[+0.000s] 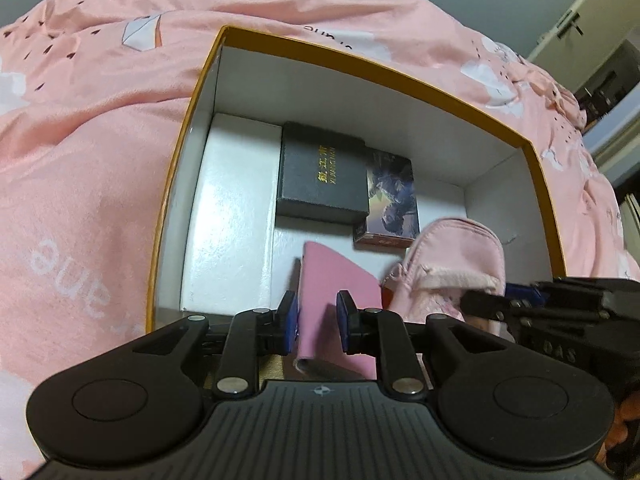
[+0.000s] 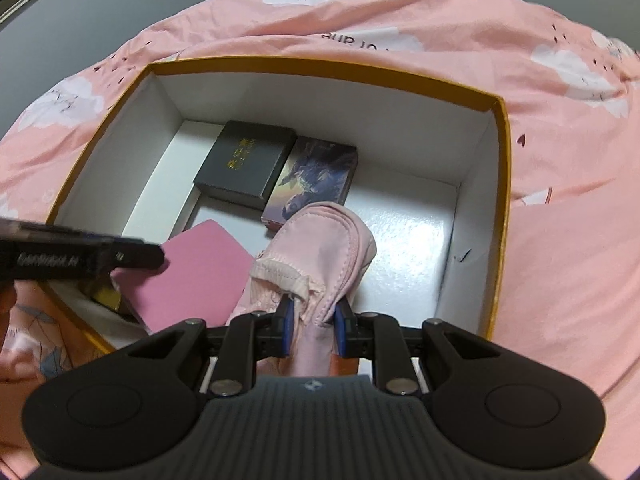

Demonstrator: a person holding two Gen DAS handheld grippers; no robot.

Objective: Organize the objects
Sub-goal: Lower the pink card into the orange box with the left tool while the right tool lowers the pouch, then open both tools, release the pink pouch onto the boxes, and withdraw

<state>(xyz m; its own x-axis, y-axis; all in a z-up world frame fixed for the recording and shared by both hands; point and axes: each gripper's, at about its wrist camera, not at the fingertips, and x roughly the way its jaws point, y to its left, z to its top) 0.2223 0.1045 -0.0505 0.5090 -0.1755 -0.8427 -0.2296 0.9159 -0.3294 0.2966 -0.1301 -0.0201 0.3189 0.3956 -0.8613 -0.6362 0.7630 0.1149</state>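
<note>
Pink notebook (image 1: 340, 280) sits low inside the big box (image 2: 332, 70), near its front wall, standing tilted. The left tongs (image 1: 318, 316) have the notebook between the blue pads, but a small gap shows on each side, so they look loose and not pinching, though the blur makes this hard to be sure of. Right beside the notebook is a soft pink shoe (image 2: 320, 248). The right tongs (image 2: 312, 320) are squeezed tight on the shoe's heel end, and its toe points into the box. Farther back lie a black case (image 2: 246, 164) with gold letters and a picture box (image 2: 316, 176), side by side and touching. The big box rests on a pink blanket (image 2: 560, 200).
</note>
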